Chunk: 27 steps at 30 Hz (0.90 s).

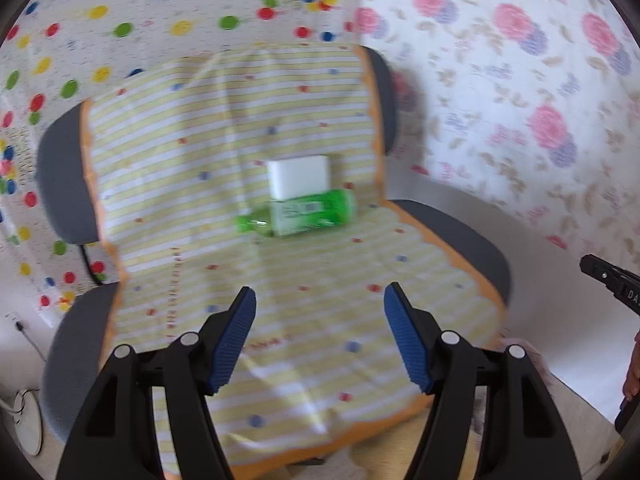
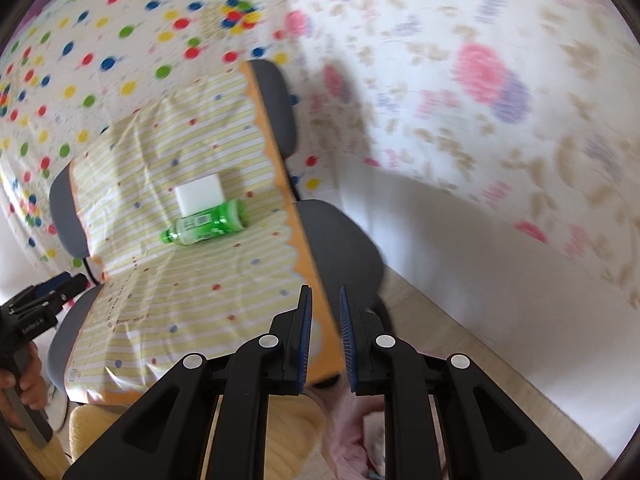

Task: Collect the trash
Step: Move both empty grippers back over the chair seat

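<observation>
Fingers: left gripper (image 1: 320, 300) wide apart, right gripper (image 2: 324, 300) near-closed, both empty; green bottle (image 1: 298, 214) touching white box (image 1: 299, 176) on chair.

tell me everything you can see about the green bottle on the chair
The green bottle looks like clear green plastic with a pale printed label around its middle. It lies on its side on the striped cloth covering the chair, neck pointing left, right against the white block behind it. Neither claw touches it.

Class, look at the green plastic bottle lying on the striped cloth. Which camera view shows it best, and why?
The left wrist view: the green plastic bottle lies near the centre, larger, facing the camera, its label visible. The right wrist view shows the same bottle smaller, off to the left, more blurred.
</observation>
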Motion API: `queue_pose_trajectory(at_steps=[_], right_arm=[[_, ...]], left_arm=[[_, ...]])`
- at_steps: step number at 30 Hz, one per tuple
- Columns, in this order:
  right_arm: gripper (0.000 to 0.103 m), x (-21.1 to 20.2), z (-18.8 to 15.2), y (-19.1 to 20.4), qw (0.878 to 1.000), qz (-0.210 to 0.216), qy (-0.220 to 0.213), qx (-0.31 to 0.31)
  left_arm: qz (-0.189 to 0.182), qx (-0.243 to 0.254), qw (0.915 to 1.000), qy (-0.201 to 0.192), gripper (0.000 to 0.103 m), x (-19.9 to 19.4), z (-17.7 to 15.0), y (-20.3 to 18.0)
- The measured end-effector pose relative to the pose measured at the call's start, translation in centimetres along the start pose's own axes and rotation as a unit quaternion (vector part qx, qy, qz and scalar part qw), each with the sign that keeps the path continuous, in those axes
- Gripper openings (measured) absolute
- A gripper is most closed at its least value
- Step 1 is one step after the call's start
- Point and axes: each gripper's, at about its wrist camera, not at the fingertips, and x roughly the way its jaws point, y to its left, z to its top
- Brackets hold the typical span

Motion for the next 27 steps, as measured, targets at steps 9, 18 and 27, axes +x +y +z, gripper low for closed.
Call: queue_pose_trajectory(at_steps=[9, 18, 27], right_arm=[[0.019, 11.0, 5.7, 7.5, 0.994, 0.055, 0.046, -0.077], [0.020, 24.8, 10.5, 11.2, 0.988, 0.083, 0.096, -0.093], [0.020, 35.9, 14.1, 11.8, 0.981, 0.127, 0.129, -0.066]], left_arm=[[0.050, -0.034, 0.9977, 0.031, 0.065, 5.3, 2.0, 7.9], [0.056, -0.035, 0.9955, 0.068, 0.065, 14.7, 3.5, 11.0], [0.009, -0.026, 0.9941, 0.104, 0.065, 21.8, 3.1, 10.2]])
